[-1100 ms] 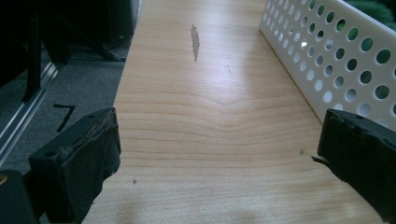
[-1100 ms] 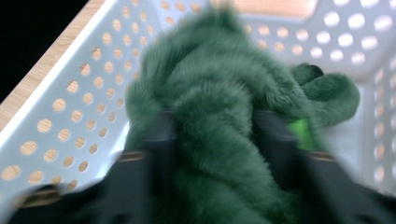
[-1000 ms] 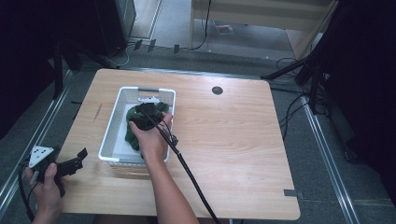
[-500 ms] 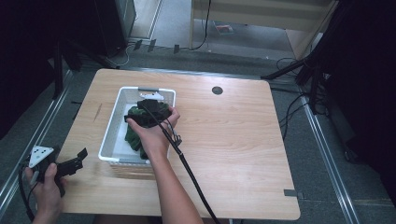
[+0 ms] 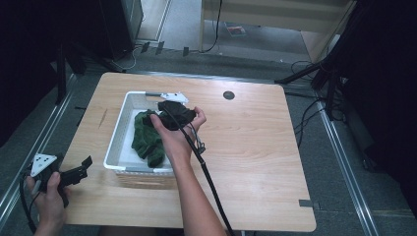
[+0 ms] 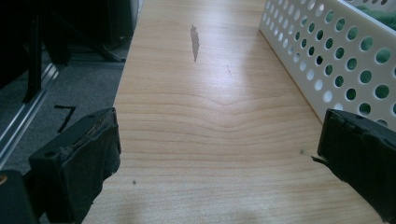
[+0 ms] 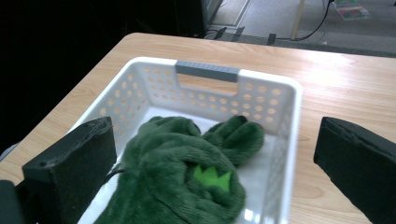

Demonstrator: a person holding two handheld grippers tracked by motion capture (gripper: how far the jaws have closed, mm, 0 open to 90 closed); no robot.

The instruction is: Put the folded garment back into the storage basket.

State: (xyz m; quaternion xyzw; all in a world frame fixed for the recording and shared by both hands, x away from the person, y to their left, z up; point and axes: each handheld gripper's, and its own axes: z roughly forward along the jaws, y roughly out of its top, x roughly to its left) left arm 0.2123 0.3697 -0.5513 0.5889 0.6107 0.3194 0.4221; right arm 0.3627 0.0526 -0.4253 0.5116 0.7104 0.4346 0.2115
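Plainly, the green plush toy (image 7: pixel 180 179) lay slumped in the white perforated basket (image 5: pixel 118 137), left of centre in the high view, on the wooden desk (image 5: pixel 255 147). Its long pile and collapsed folds suggested something light, soft and easily squashed, unlikely to slip or break but liable to sag and drag if pinched by a thin edge. A bulky fold near the bright green patch (image 7: pixel 211 177), low in the right gripper view, looked the safest place to bite.

The right gripper (image 5: pixel 173 114) hovered over the basket with its jaws spread wide and nothing between them. At lower left of the high view the left gripper (image 5: pixel 66 176) was likewise wide open and empty, beside the basket wall.
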